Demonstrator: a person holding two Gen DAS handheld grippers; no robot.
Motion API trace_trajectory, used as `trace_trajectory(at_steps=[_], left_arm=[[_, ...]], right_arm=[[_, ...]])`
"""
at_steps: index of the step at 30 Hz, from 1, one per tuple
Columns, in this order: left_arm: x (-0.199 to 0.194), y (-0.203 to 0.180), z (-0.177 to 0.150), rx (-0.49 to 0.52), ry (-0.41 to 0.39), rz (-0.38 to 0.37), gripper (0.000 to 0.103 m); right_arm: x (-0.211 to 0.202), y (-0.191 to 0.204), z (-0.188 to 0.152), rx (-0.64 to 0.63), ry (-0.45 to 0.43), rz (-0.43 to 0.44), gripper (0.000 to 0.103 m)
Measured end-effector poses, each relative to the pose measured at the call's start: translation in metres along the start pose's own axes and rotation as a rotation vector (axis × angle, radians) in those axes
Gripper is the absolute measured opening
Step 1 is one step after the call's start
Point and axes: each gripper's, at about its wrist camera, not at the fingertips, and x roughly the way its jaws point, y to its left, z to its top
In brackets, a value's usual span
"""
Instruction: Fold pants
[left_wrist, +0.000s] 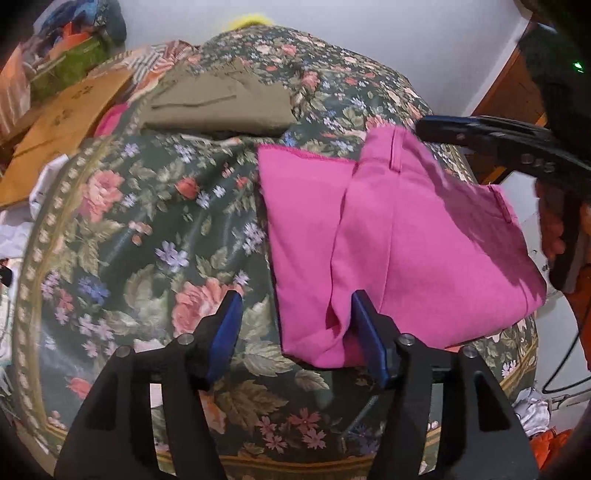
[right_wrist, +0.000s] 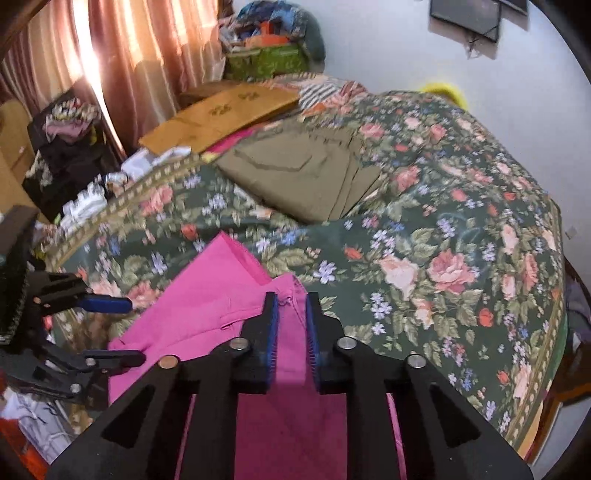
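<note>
Two tongs, one in each of my hands, both over the bed.

Left tongs (left_wrist: 297, 314): jaws wide apart, nothing pinched. The blue pad on one side sits on the near edge of the pants (left_wrist: 391, 236); the other stands over bare bedspread (left_wrist: 147, 229).

Right tongs (right_wrist: 291, 314): jaws narrow, a small gap showing between the blue pads. Pink cloth runs under and up between them; whether the pads actually press on it I cannot tell.

Pants (right_wrist: 207, 295): pink, folded into a rough rectangle, lying flat on the floral bedspread (right_wrist: 443, 229) at the near side of the bed, hem edge away from me, one corner hanging past the bed's edge in the left view.

Second garment: olive trousers (left_wrist: 218, 107), folded, further up the bed, well apart from the pink pair.

Beside the bed, far side: a flat cardboard sheet (right_wrist: 221, 114), a heap of mixed clothes (right_wrist: 269, 40), a pink curtain (right_wrist: 129, 48) with light coming through.

Wall: pale, with a dark frame (right_wrist: 469, 18) hung high.
</note>
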Motion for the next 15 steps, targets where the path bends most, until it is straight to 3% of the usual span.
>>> trace_trajectory(at_steps=[1,3,4,6,8,12,15], left_arm=[[-0.003,-0.001,0.002,0.005,-0.005,0.008,0.061],[-0.013,-0.003,0.008,0.014,-0.021,0.015,0.061],[-0.017,-0.003,0.011,0.016,-0.031,0.012,0.063],[-0.027,-0.005,0.018,0.015,-0.06,0.004,0.074],[-0.036,-0.006,0.025,0.013,-0.093,-0.009,0.076],[-0.044,-0.013,0.037,0.028,-0.124,-0.007,0.077],[-0.042,-0.02,0.046,0.04,-0.133,0.004,0.083]], right_arm=[[-0.01,-0.003,0.0,0.016,-0.021,-0.007,0.021],[-0.03,-0.009,-0.001,0.051,-0.06,-0.049,0.041],[-0.038,-0.012,-0.003,0.062,-0.078,-0.065,0.045],[-0.059,-0.016,-0.01,0.082,-0.12,-0.103,0.05],[-0.076,-0.019,-0.018,0.107,-0.139,-0.143,0.053],[-0.101,-0.025,-0.041,0.172,-0.155,-0.206,0.08],[-0.109,-0.027,-0.057,0.213,-0.151,-0.258,0.081]])
